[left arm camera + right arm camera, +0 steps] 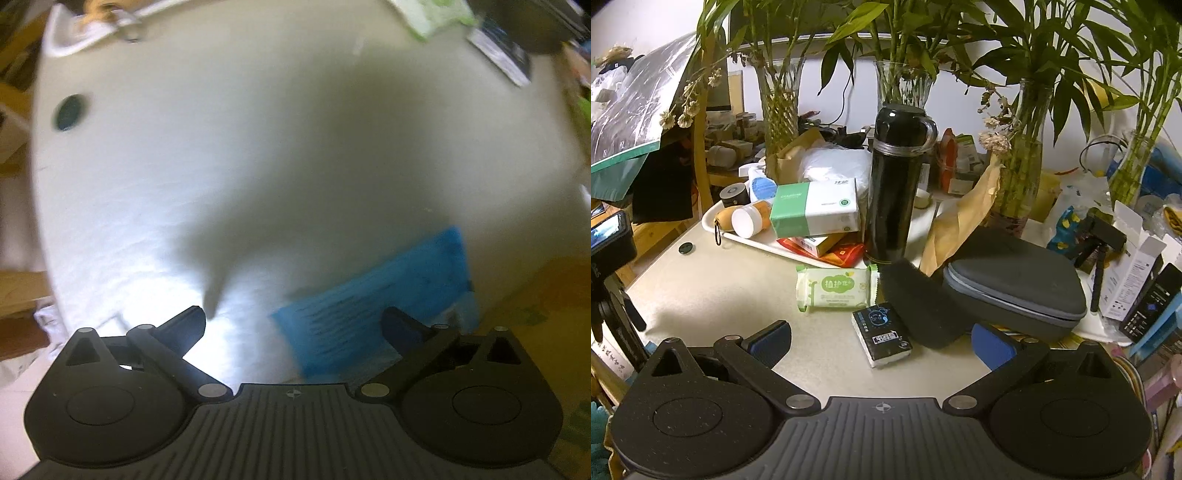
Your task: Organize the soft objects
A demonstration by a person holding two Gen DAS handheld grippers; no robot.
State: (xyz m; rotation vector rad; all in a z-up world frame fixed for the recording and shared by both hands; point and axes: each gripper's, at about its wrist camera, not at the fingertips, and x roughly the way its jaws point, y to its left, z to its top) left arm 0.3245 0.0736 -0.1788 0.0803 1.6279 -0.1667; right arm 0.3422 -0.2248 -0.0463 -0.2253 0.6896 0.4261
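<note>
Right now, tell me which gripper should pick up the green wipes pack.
Right. The right gripper is open and faces the wipes pack just ahead. The left gripper points down by the blue cloth, far from it.

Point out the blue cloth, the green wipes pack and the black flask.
blue cloth (pixel 373 306), left wrist view, middle of its top face.
green wipes pack (pixel 836 288), right wrist view, printed front.
black flask (pixel 890 199), right wrist view, mid body.

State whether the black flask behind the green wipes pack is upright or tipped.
Upright: the black flask stands on its base, lid on top, behind the green wipes pack.
</note>
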